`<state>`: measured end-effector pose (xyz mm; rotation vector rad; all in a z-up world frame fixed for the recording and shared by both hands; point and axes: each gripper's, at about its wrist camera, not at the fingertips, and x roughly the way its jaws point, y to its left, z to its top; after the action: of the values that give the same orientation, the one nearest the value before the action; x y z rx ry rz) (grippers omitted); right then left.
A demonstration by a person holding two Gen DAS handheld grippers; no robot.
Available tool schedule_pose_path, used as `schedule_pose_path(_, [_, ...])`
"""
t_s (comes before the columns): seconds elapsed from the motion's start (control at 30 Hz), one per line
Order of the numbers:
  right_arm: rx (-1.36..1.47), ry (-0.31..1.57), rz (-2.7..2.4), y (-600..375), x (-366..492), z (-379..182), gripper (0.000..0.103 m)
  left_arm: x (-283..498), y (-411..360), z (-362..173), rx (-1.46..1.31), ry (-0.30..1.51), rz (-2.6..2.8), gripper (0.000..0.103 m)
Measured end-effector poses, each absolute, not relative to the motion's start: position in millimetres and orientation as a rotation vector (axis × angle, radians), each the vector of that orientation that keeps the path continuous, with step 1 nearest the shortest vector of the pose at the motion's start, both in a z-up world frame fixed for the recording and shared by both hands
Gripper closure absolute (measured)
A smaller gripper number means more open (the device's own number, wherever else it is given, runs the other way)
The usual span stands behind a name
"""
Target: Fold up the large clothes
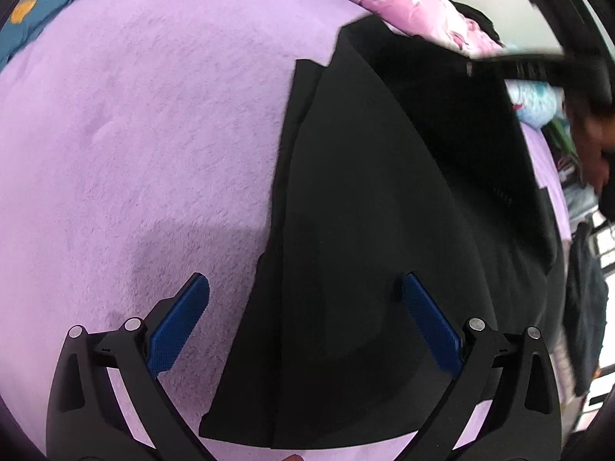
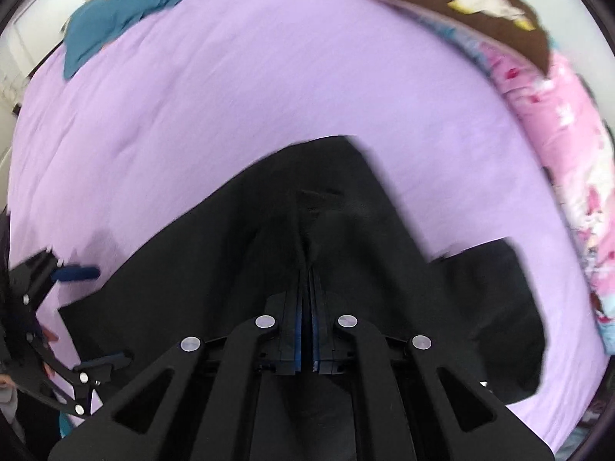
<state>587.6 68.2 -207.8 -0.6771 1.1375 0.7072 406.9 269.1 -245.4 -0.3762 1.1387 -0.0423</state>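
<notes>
A large black garment (image 1: 365, 211) lies on a purple blanket (image 1: 153, 134), partly folded in overlapping layers. My left gripper (image 1: 305, 288) is open and empty, hovering over the garment's near left edge. My right gripper (image 2: 307, 269) is shut on a bunched fold of the black garment (image 2: 269, 249) and holds it raised above the blanket (image 2: 269, 77). The left gripper (image 2: 80, 307) also shows open at the far left of the right wrist view. The right gripper appears blurred at the upper right of the left wrist view.
A teal cloth with orange shapes (image 2: 127, 4) lies at the far left of the bed. A pink patterned quilt (image 2: 557, 134) and a brown cushion (image 2: 480, 4) line the right side. Other clothes (image 1: 584, 307) hang beyond the bed's right edge.
</notes>
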Motion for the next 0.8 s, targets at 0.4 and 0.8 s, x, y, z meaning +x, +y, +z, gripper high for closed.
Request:
schedule_pose_path(0.4, [-0.737,1.173,0.540,78.4,639.4,-266.8,0.078,416.5,260.1,-262.5,-0.300,1.194,-0.049,0.005])
schedule_pose_path(0.8, [-0.641,0.991,0.524,-26.9,635.2,-147.9,0.023,423.4,250.7,-267.4,-0.274,1.199,-0.045,0.005])
